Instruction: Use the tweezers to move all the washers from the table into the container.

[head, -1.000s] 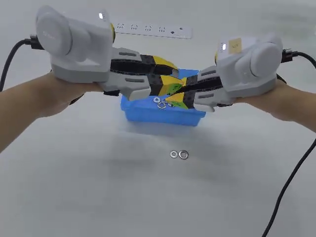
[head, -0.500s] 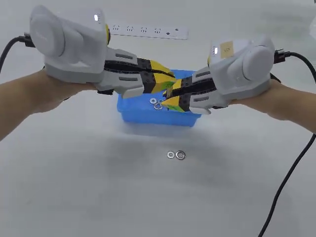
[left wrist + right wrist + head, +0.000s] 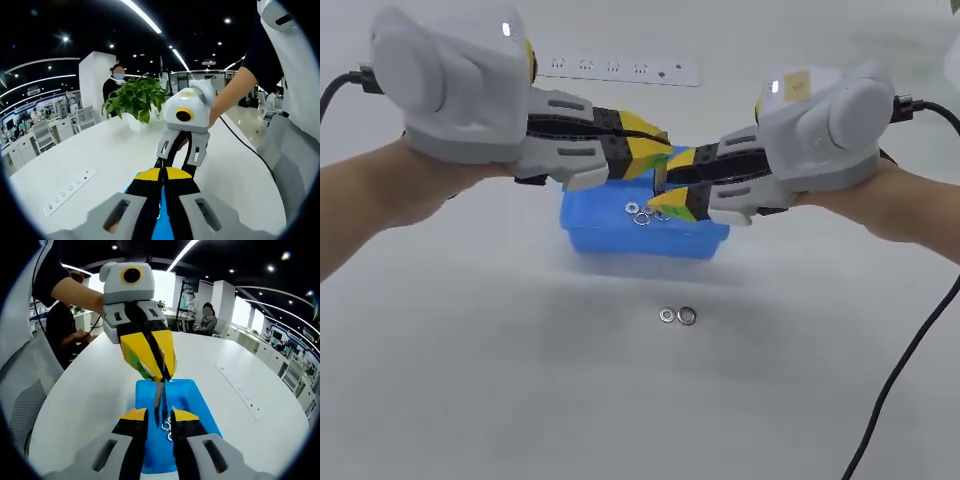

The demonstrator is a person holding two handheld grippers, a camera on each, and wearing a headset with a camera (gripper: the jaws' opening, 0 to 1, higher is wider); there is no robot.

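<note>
A blue container (image 3: 620,240) sits mid-table with several washers (image 3: 640,213) inside. Two washers (image 3: 677,316) lie side by side on the white table in front of it. My left gripper (image 3: 658,152) hovers over the container, shut on thin dark tweezers (image 3: 159,400) that point down toward the container (image 3: 185,390). My right gripper (image 3: 665,197) faces it from the right. Its jaws stand slightly apart on either side of the tweezers, so it is open. The tweezers' tips are hidden behind the right jaws.
A white power strip (image 3: 620,70) lies at the far edge of the table. Black cables (image 3: 900,370) trail from both grippers. A potted plant (image 3: 135,100) stands farther down the long table, and people sit in the office behind.
Both grippers drifted a little left, then rose slightly above the container. The two washers on the table have not moved.
</note>
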